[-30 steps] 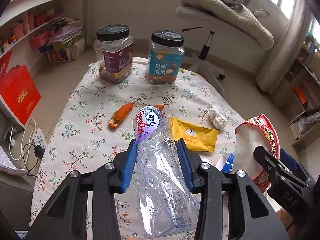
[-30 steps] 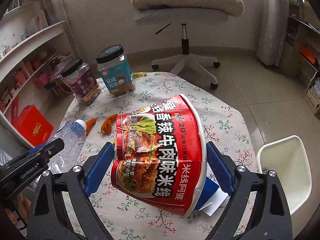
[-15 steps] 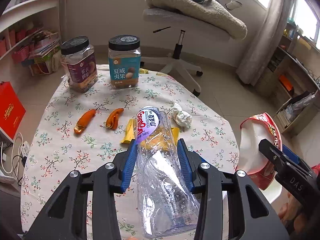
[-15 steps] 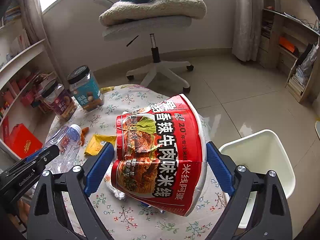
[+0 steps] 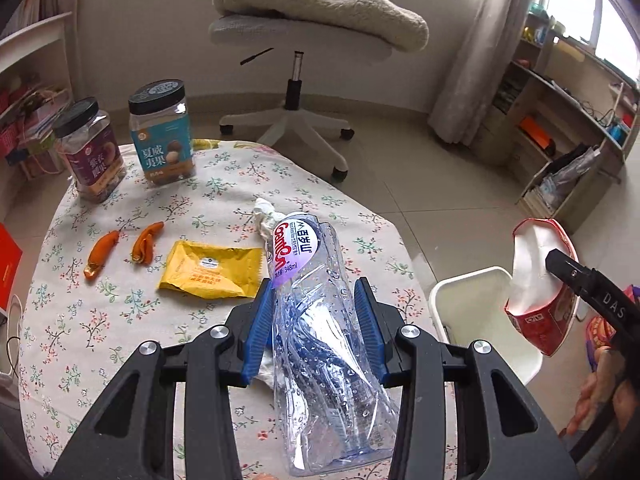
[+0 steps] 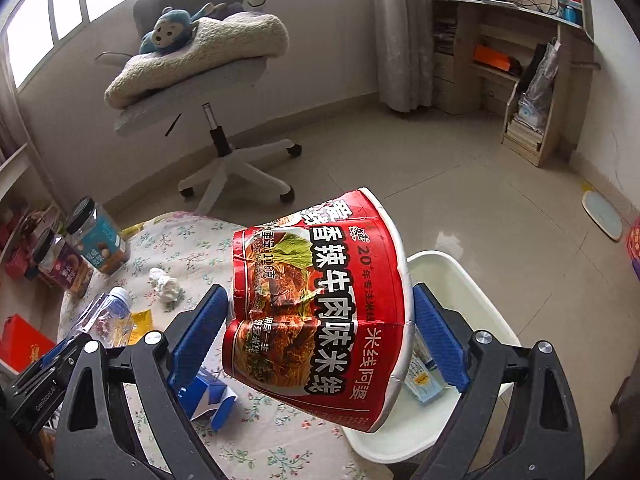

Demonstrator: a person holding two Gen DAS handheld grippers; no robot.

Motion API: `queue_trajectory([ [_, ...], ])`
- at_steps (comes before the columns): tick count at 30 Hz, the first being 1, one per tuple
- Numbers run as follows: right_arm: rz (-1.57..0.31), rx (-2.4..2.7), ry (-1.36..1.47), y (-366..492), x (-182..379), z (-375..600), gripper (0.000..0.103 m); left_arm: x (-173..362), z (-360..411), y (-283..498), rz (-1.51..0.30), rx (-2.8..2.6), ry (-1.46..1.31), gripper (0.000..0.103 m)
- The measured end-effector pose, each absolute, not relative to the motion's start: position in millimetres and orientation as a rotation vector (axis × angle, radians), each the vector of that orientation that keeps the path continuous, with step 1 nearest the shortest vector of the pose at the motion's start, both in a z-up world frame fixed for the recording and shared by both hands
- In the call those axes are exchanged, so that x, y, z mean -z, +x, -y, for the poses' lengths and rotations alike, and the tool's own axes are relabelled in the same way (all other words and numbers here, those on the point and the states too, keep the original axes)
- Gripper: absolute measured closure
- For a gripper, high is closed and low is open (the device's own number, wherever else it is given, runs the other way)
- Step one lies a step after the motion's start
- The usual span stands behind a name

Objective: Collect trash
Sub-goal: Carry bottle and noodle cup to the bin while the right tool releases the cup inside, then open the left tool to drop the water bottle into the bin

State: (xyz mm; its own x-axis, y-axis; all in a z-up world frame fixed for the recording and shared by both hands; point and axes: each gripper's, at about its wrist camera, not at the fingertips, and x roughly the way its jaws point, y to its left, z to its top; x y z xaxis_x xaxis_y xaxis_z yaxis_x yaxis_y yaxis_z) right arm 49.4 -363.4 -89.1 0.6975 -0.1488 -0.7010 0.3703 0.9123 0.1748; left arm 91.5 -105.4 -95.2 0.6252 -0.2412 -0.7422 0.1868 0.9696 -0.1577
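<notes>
Left hand-held gripper [image 5: 314, 330] pinched a light, crushable plastic bottle [image 5: 320, 340] mid-body; right hand-held gripper [image 6: 320, 332] clamped a flimsy noodle bowl [image 6: 320, 308] (likely easily dented).

L gripper [image 5: 314, 324]: angled down, both blue pads pressed on a clear bottle [image 5: 320, 340]. R gripper [image 6: 320, 332]: angled down, jaws wide, clamped on a red noodle cup [image 6: 320, 312]. R hand [image 5: 604, 392] partly visible behind its gripper.

The bottle [image 5: 320, 332] was clear, crinkled plastic, beaded with droplets. The noodle cup [image 6: 320, 312] looked like glossy printed paper, creased. The tablecloth [image 5: 120, 320] was matt floral cloth; the bin [image 6: 472, 292] smooth white plastic.
</notes>
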Motion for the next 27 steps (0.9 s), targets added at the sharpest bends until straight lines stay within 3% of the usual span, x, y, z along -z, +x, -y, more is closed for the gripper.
queue_trajectory([
  [27, -0.665, 0.566, 0.541, -29.7, 92.8, 516.6, 0.009, 114.2, 329.4, 60.5, -0.920, 0.650, 0.071, 0.061],
])
